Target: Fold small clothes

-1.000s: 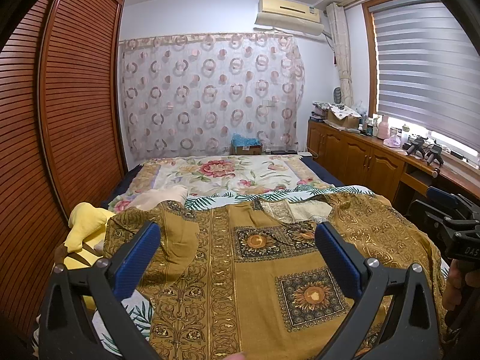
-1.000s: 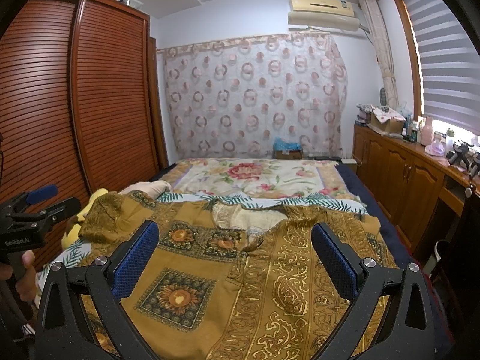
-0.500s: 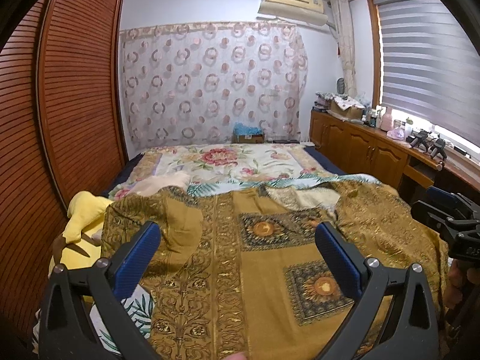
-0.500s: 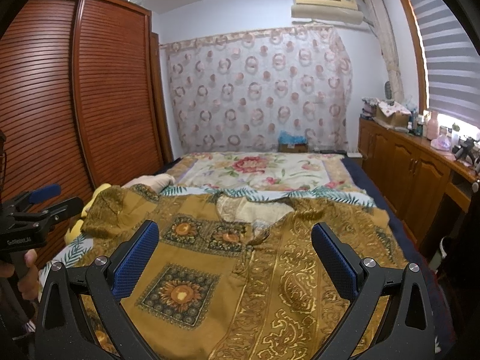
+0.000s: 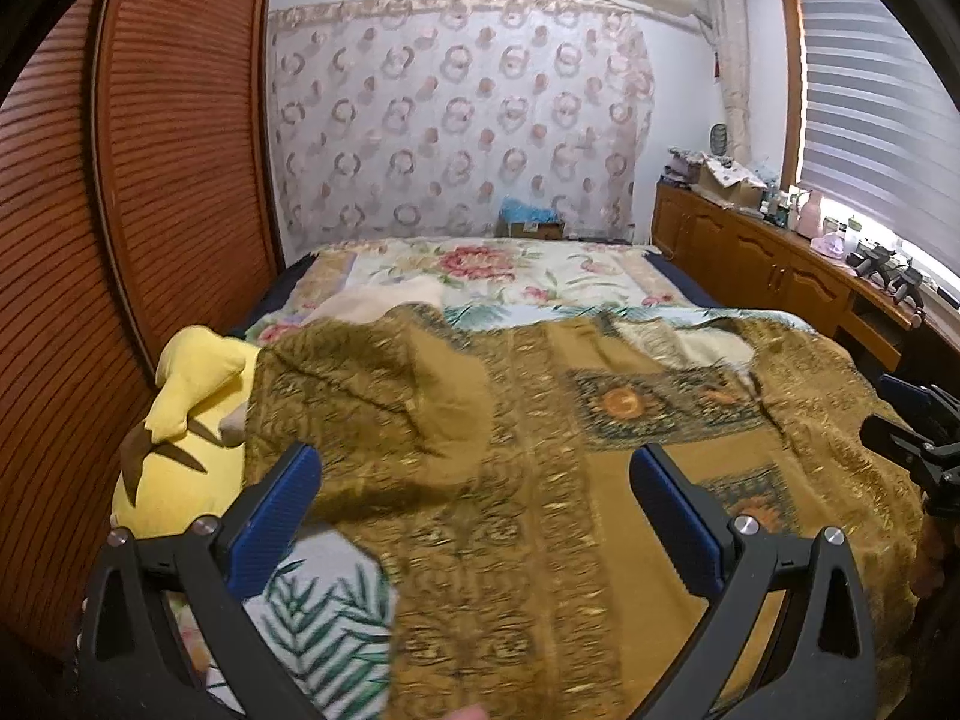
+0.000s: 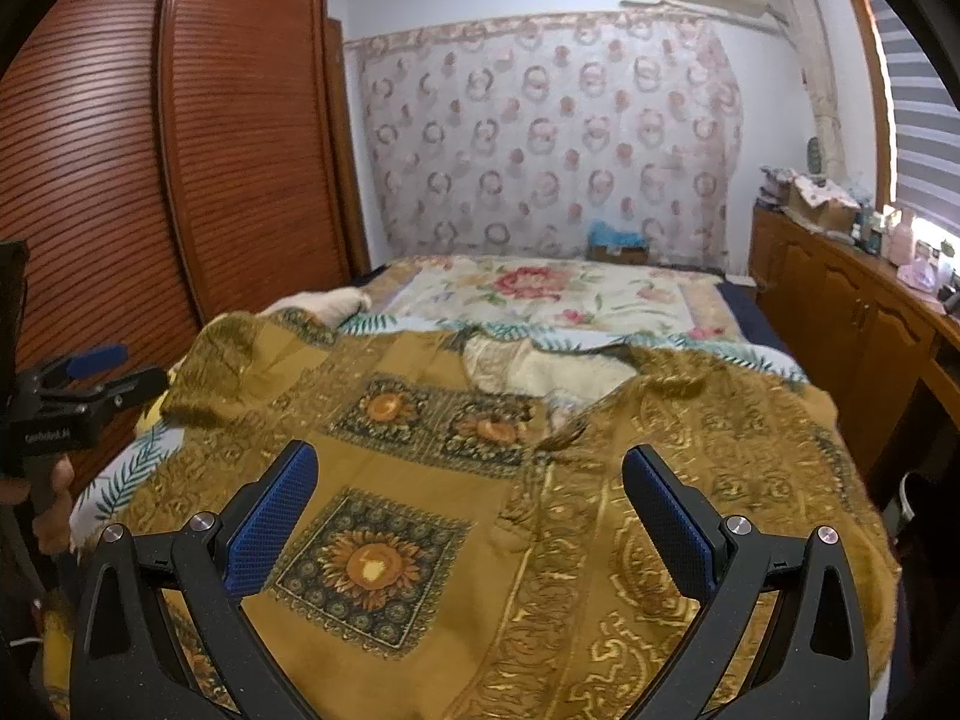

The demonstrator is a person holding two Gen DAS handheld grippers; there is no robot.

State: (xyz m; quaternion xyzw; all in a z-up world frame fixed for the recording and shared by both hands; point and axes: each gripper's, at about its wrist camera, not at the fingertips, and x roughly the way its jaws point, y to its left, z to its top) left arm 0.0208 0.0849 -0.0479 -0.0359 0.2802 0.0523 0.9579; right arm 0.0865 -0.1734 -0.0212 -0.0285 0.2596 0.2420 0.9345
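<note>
Gold patterned garment (image 6: 456, 516) lies spread flat on the bed (image 6: 558, 294), just beside the yellow plush (image 5: 186, 420). Left gripper (image 5: 474, 498) and right gripper (image 6: 468, 498) both gape wide, empty, above it. Fabric looks light, limp, likely slippery; pinch at hem corners.

2 side-by-side wrist views low over the bed (image 5: 540, 276), facing the curtain (image 6: 540, 138).

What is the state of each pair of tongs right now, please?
Left tongs: open, holding nothing, above the golden patterned garment.
Right tongs: open, holding nothing, above the same garment.
</note>
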